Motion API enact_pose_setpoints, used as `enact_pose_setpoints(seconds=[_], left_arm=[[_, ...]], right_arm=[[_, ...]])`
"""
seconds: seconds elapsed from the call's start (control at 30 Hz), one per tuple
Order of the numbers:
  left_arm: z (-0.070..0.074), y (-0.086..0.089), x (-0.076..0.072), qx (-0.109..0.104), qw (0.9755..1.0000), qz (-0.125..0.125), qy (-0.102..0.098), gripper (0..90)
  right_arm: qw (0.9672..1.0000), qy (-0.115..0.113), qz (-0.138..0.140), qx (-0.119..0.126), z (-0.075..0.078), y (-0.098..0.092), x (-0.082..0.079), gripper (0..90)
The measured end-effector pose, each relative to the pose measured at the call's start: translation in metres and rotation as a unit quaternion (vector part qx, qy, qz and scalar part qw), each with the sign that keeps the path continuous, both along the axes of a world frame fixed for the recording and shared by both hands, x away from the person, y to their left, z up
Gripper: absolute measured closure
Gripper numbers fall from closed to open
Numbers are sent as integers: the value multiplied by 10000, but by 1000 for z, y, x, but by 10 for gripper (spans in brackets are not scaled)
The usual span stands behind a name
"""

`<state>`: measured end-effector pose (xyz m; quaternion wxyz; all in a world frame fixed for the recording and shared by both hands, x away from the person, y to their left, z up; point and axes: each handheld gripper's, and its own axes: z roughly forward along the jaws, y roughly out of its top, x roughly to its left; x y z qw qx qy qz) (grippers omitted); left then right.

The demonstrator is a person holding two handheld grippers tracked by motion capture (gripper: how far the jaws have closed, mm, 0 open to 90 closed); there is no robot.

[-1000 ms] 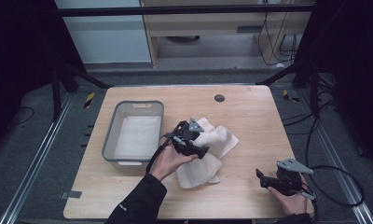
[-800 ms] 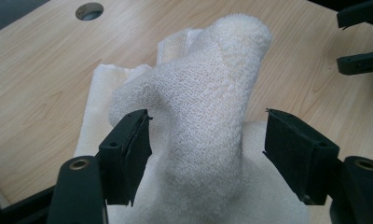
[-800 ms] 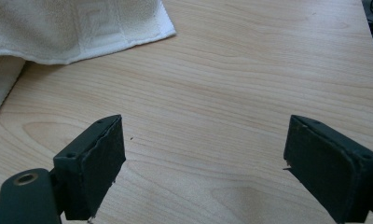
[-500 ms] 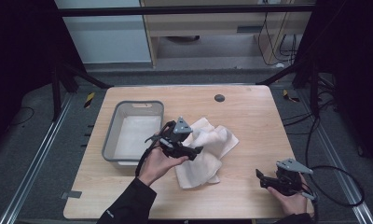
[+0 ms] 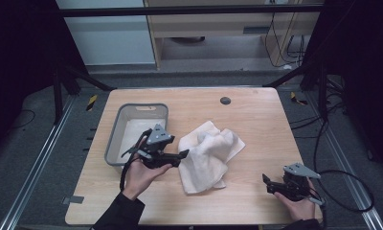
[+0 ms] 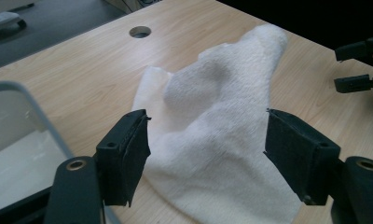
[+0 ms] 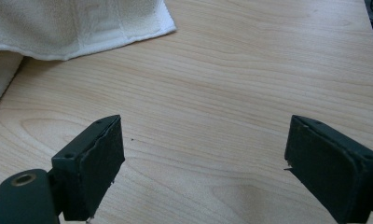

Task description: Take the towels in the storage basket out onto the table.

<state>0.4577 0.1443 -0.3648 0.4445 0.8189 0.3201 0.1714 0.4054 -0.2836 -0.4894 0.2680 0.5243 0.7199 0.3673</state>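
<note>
- Left gripper [image 5: 184, 154]: jaws spread, empty, just opening wider beside white towel [image 5: 209, 154].
- Right gripper [image 5: 267, 183]: jaws spread, empty.
- Step: regrasp pending; pinch a towel edge next.

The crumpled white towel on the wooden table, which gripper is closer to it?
Left. The left gripper sits right at the crumpled white towel's edge, open. The right gripper rests apart from it, near the table's corner.

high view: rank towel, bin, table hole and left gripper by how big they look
1. bin and towel: too alike in spread to rank
2. left gripper: clearly smaller, though held above the table, nearer the camera
3. table hole: smallest
</note>
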Motion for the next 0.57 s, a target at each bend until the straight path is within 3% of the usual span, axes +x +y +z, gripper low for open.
enact_pose_setpoints(seconds=[0.17,0.33,0.57], left_arm=[[-6,27,-8,-114,9994,314,-111,294],[-16,56,-17,-322,9972,664,-145,287],[-26,86,-26,-330,9937,1044,-217,286]], right_arm=[[10000,33,-8,26,0,1,-1,115],[10000,34,-14,-3,0,1,0,113],[10000,38,-15,-30,-1,1,-1,111]])
